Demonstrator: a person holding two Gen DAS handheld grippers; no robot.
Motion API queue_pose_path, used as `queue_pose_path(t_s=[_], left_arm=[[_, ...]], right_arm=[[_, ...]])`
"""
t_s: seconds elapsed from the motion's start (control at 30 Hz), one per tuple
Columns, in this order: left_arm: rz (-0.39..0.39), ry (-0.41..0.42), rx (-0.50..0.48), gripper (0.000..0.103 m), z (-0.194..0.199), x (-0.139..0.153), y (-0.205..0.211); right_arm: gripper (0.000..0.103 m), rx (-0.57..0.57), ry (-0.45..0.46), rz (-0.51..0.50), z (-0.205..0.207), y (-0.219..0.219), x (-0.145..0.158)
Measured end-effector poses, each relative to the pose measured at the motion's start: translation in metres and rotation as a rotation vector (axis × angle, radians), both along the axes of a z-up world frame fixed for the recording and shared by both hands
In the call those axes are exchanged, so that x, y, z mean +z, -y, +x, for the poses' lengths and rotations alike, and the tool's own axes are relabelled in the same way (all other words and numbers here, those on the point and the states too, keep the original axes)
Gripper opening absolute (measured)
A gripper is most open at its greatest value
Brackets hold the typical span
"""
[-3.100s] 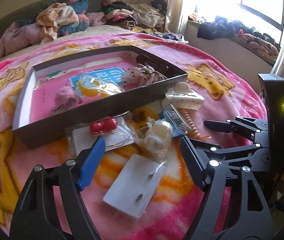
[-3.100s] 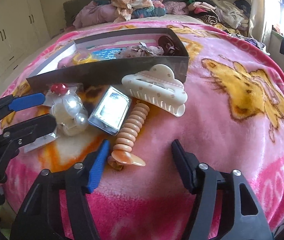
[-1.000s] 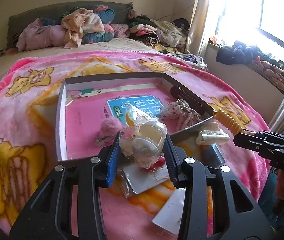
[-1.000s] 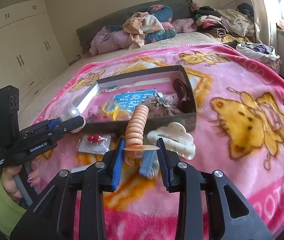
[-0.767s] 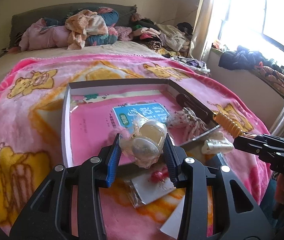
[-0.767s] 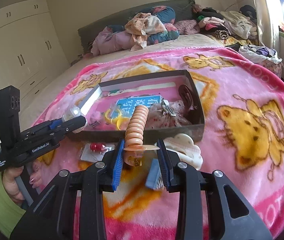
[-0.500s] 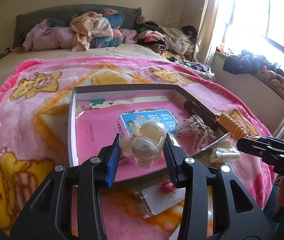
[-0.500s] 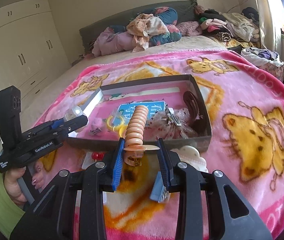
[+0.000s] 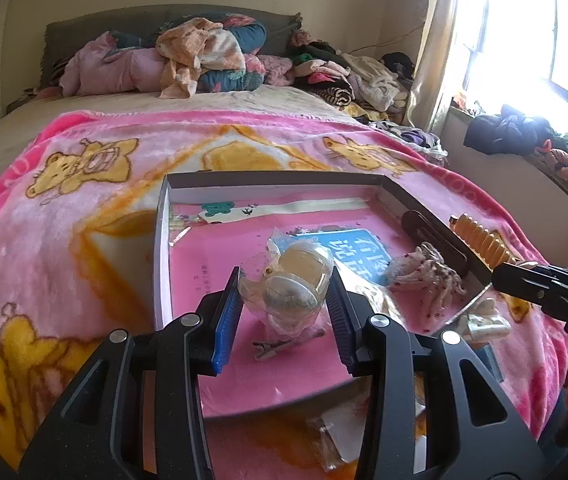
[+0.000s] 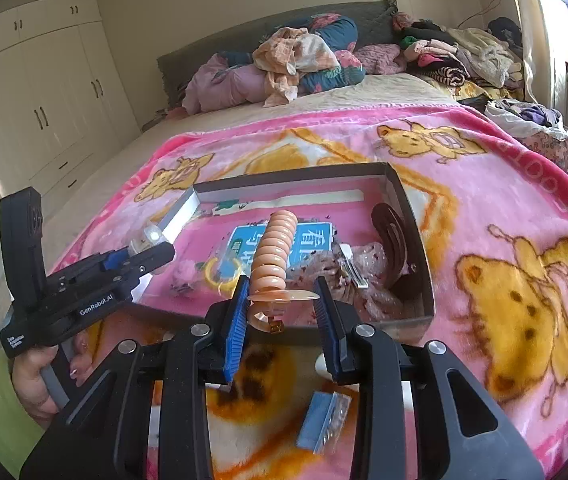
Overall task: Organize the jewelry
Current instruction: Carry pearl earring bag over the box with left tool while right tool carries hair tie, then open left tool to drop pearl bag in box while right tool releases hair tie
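Note:
A shallow grey box [image 9: 276, 178] with a pink floor lies on the pink blanket; it also shows in the right wrist view [image 10: 411, 216]. My left gripper [image 9: 284, 312] is shut on a clear plastic packet of pearly jewelry [image 9: 287, 288] and holds it above the box floor. My right gripper [image 10: 282, 320] is shut on an orange ribbed hair clip [image 10: 274, 252], held over the box's near wall. The clip [image 9: 481, 238] and right gripper [image 9: 543, 284] also show in the left wrist view, at the box's right side. The left gripper [image 10: 140, 256] shows at the box's left.
In the box lie a blue card [image 10: 315, 240], a brown clip [image 10: 389, 232], a floral scrunchie [image 9: 423, 272], yellow rings [image 10: 224, 272] and a small hair pin [image 9: 284, 344]. On the blanket before it lie a blue packet [image 10: 321, 420], a white claw clip [image 9: 485, 320] and a clear bag [image 9: 339, 432].
Both grippers have closed on their items, lifted them off the blanket and carried them forward over the box. In the last half second both moved slightly further over it.

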State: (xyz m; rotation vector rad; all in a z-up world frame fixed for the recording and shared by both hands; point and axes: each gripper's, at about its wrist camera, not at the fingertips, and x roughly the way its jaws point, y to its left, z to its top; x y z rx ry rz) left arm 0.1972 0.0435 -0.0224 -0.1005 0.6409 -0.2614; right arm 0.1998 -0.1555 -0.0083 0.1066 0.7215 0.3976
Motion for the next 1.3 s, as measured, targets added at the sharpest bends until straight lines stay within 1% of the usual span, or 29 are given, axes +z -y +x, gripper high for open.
queue_pose_path(t_s=[0.27,0.6,1.0,1.3], left_arm=[[-0.007,-0.028,0.035,0.032,0.016,-0.011,-0.007],[-0.003,-0.053,0.073,0.032,0.028,-0.017,-0.013],[0.017,-0.059,0.072,0.032,0.037,-0.022,-0.012],[0.015,-0.059,0.071,0.032,0.037,-0.021,-0.012]], right_arm=[[0.031,0.003,-0.006,-0.012,0.018,-0.007,-0.001],[0.031,0.01,-0.031,-0.04,0.041,-0.02,-0.013],[0.031,0.002,-0.061,-0.095,0.062,-0.033,-0.033],[0.031,-0.005,-0.087,-0.099,0.07,-0.033,-0.045]])
